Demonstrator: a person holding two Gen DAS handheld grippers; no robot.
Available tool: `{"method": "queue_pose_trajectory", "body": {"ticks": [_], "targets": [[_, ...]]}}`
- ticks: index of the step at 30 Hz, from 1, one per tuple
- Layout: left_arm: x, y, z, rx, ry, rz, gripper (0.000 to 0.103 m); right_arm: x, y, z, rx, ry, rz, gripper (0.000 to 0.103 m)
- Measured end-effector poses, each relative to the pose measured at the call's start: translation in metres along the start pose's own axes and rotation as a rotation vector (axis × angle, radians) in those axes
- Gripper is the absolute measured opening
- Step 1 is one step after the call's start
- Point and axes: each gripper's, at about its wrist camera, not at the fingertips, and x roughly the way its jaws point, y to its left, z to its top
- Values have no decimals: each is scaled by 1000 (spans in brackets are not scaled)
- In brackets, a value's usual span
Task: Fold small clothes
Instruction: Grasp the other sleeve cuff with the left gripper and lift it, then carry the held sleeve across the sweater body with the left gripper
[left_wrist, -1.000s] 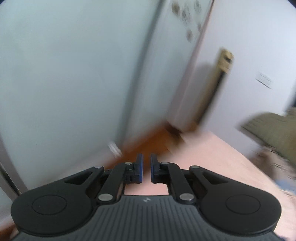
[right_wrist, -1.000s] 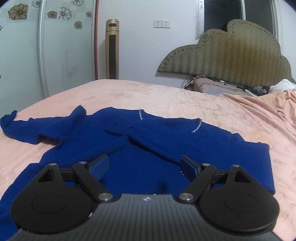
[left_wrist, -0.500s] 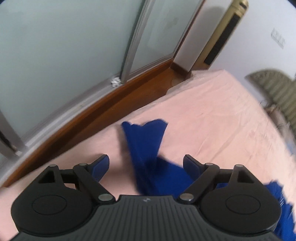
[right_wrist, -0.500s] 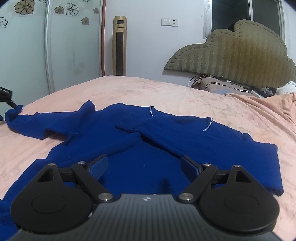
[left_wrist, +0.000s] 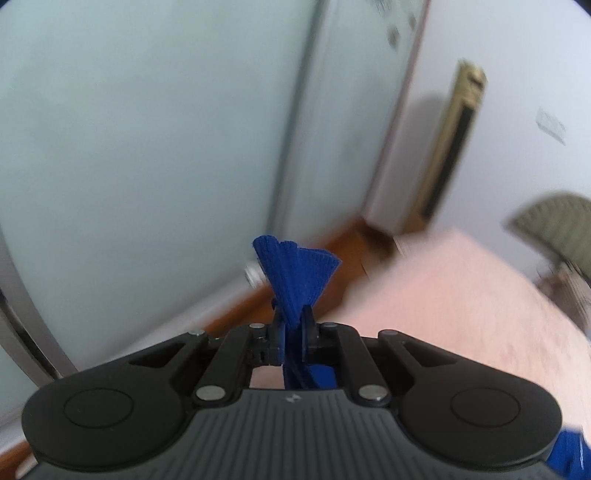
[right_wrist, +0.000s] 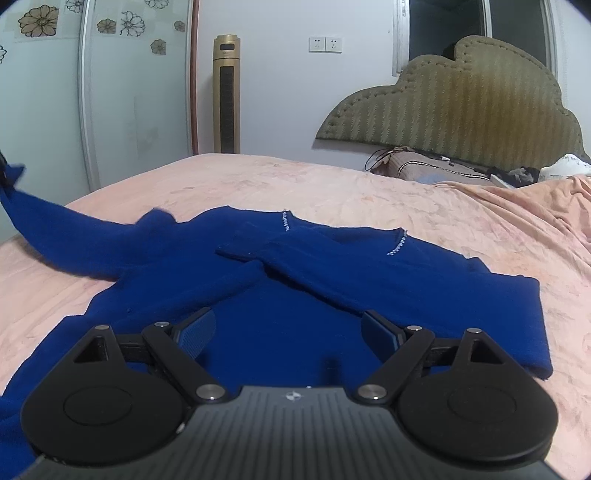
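Observation:
A blue knit sweater (right_wrist: 295, 295) lies on the pink bed sheet (right_wrist: 443, 221), its right sleeve folded across the chest. My left gripper (left_wrist: 293, 319) is shut on the cuff of the left sleeve (left_wrist: 295, 273), which fans out above the pads, lifted off the bed. In the right wrist view that sleeve (right_wrist: 55, 225) stretches up and to the left edge. My right gripper (right_wrist: 288, 328) is open and empty, hovering low over the sweater's lower body.
A sliding glass wardrobe (left_wrist: 147, 147) and wooden floor strip (left_wrist: 332, 251) run along the bed's left side. A gold tower fan (right_wrist: 225, 92) stands by the wall. The padded headboard (right_wrist: 461, 99) and pillows (right_wrist: 424, 171) are at the far right.
My left gripper opened over the sleeve cuff, then shut on it and lifted it off the bed. The right gripper stayed open and moved slightly closer over the sweater.

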Motion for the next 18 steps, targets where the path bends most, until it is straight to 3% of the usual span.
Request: {"method": "queue_pose_trajectory", "body": {"ticks": [4, 7, 18], "targets": [[-24, -17, 17, 35, -112, 42, 7, -3, -7, -3, 20, -1, -11, 89], [-38, -43, 10, 121, -149, 7, 7, -3, -13, -5, 40, 7, -19, 89], [-96, -178, -73, 455, -138, -332, 7, -9, -23, -8, 58, 1, -42, 91]]}}
